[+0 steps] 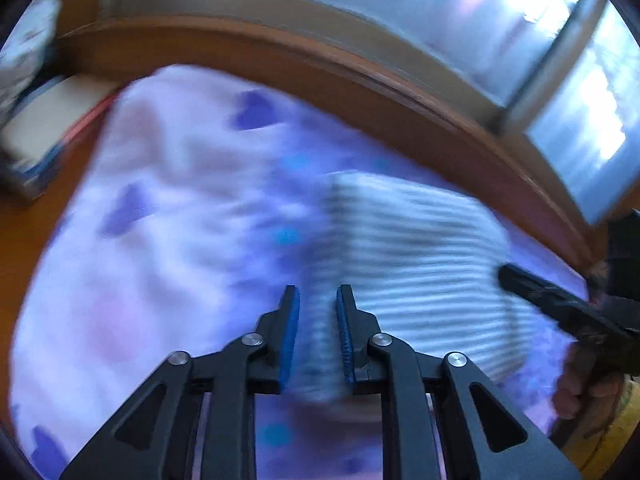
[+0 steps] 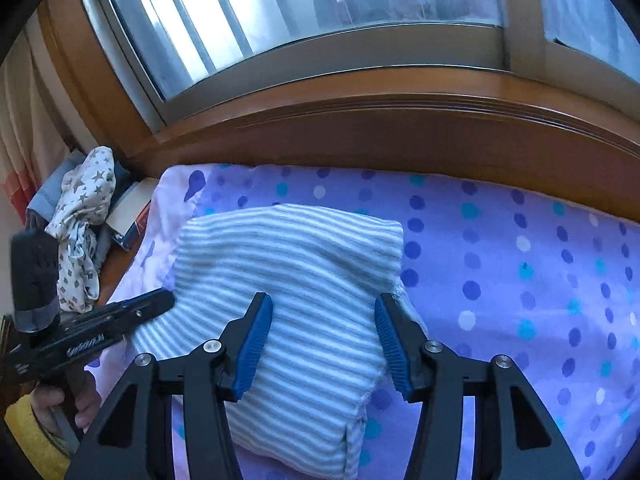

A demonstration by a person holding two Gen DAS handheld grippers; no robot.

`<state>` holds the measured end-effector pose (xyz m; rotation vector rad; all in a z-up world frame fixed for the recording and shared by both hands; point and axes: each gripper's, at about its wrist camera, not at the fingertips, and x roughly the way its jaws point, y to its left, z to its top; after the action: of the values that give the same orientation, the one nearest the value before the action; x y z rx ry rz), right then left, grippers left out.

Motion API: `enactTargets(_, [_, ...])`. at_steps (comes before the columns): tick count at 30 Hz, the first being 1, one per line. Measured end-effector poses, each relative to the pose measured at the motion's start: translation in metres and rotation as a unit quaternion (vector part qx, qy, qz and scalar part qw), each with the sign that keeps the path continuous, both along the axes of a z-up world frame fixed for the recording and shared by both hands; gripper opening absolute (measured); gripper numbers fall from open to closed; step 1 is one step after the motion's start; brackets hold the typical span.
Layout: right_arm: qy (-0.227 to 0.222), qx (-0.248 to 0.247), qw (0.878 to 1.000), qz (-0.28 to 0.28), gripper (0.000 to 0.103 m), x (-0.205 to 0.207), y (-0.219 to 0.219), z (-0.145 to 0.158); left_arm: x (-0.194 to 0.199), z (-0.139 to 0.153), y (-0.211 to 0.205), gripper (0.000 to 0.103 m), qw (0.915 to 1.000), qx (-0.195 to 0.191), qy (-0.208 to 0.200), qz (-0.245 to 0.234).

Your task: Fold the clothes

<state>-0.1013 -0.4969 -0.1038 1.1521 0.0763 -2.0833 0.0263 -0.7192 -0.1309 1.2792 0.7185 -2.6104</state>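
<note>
Black two-finger tools with blue ribbed pads work a soft garment striped in pale blue and white [image 2: 288,300], which lies in a partly folded bundle on a bed under a lilac sheet dotted in purple and turquoise [image 2: 520,280], below a wood-framed window [image 2: 320,40].

We see our left tool [image 1: 318,332] nearly closed, a strip of the striped cloth pinched between its pads. Our right tool [image 2: 324,344] stands half open over the bundle's near edge, its pads apart from the cloth, gripping nothing.

To fold well, we judge the left should hold its pinch firmly and lay the edge down evenly, while the right presses or catches the opposite edge so the stripes line up and the bundle does not slide.

Only the sharp right wrist view shows the star-printed white cloth [image 2: 84,208] heaped beside the bed and the left tool side-on at the bundle's left edge. Only the blurred left wrist view shows the pinched strip between the pads.
</note>
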Motion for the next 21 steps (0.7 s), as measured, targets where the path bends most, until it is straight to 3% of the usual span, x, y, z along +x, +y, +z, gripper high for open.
enactTargets(5, [0.028, -0.002, 0.999, -0.018, 0.053, 0.027, 0.02, 0.022, 0.024, 0.018, 0.009, 0.019, 0.9999, -0.005, 0.007, -0.007])
enactTargets(7, [0.038, -0.006, 0.999, -0.013, 0.053, 0.041, 0.029, 0.025, 0.028, 0.027, 0.03, 0.019, 0.9989, -0.03, 0.015, -0.031])
enactTargets(11, [0.02, 0.046, 0.999, 0.004, 0.052, 0.047, 0.023, -0.013, 0.024, 0.014, 0.053, 0.023, 0.9941, -0.087, -0.02, -0.062])
enactTargets(13, [-0.019, 0.024, 1.0, -0.005, 0.052, 0.041, 0.03, -0.027, 0.025, 0.004, 0.056, 0.023, 0.9918, -0.103, -0.04, -0.064])
enactTargets(14, [-0.031, 0.018, 0.999, -0.009, 0.053, 0.041, 0.034, -0.025, 0.028, 0.003, 0.055, 0.023, 0.9918, -0.103, -0.04, -0.064])
enactTargets(18, [0.003, 0.05, 0.999, -0.001, 0.053, 0.055, 0.043, -0.005, 0.045, 0.01, 0.052, 0.023, 0.9927, -0.096, -0.048, -0.054])
enactTargets(21, [0.007, 0.069, 0.998, -0.01, 0.055, 0.071, 0.047, 0.01, 0.058, 0.035, 0.07, 0.023, 0.9924, -0.094, -0.042, -0.067])
